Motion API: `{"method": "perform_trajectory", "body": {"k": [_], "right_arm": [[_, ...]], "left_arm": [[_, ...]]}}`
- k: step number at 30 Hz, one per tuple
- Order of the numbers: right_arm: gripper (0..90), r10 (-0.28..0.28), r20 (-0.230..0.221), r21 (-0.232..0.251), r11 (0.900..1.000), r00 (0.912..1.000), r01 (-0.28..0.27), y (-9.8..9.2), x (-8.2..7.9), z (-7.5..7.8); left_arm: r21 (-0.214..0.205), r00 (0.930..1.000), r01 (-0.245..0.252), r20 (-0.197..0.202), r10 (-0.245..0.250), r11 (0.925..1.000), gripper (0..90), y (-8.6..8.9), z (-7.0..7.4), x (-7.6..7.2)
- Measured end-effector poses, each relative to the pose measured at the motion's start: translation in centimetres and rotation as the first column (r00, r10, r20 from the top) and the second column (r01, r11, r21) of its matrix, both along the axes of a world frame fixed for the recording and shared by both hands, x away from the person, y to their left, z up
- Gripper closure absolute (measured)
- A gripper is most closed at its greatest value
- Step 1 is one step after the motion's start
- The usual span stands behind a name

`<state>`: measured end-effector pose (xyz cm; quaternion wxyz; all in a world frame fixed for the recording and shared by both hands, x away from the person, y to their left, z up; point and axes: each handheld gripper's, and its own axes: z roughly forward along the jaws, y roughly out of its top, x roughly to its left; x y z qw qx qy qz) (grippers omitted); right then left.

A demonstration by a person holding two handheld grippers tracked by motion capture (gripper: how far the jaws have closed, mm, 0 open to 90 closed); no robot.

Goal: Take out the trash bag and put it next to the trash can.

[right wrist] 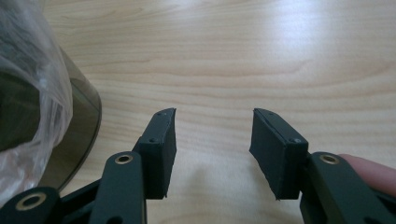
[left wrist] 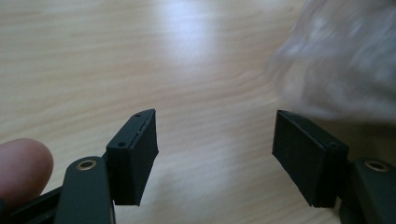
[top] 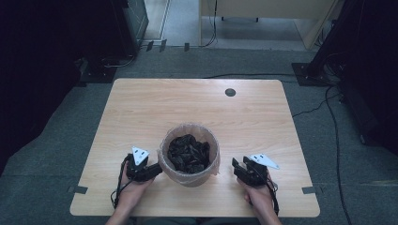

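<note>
Black claws (left wrist: 215, 154); pale wood-grain table (top: 141, 112); bin (top: 189, 154), clear liner, dark contents.

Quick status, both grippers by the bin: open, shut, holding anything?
Left gripper: open, nothing between the jaws, close beside the lined bin.
Right gripper: open, nothing held, bare table ahead.

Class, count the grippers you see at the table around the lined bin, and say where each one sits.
2. The left gripper sits beside the bin on its left, jaws open. The right gripper sits to the bin's right, clear of it, jaws open.
</note>
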<state>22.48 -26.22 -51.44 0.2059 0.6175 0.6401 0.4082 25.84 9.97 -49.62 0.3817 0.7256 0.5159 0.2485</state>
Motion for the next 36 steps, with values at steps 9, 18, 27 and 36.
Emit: {"method": "perform_trajectory", "body": {"k": [9, 18, 27, 36], "right_arm": [[46.7, 0.015, -0.034, -0.004, 0.9999, 0.9993, -0.015, 0.6, -2.2, -0.5], [39.8, 0.028, -0.042, -0.032, 0.9990, 0.9987, -0.030, 2.6, -4.5, -0.8], [27.9, 0.083, -0.013, -0.126, 0.9884, 0.9964, -0.084, 6.6, -4.9, -0.6], [58.8, 0.049, 0.068, -0.175, 0.9839, 0.9964, -0.037, 6.9, -2.7, 0.5]], "left_arm": [[-0.005, 0.9969, 0.037, 0.069, -0.037, 0.9993, 39.7, -1.8, 0.5, 0.1], [-0.074, 0.9850, 0.114, 0.138, -0.103, 0.9907, 86.8, -2.3, 2.2, -0.7], [-0.144, 0.9806, 0.131, 0.164, -0.107, 0.9810, 90.0, -2.0, 4.4, -1.5], [-0.148, 0.9704, 0.105, 0.231, -0.069, 0.9834, 90.0, -1.5, 6.4, -2.5]]}}
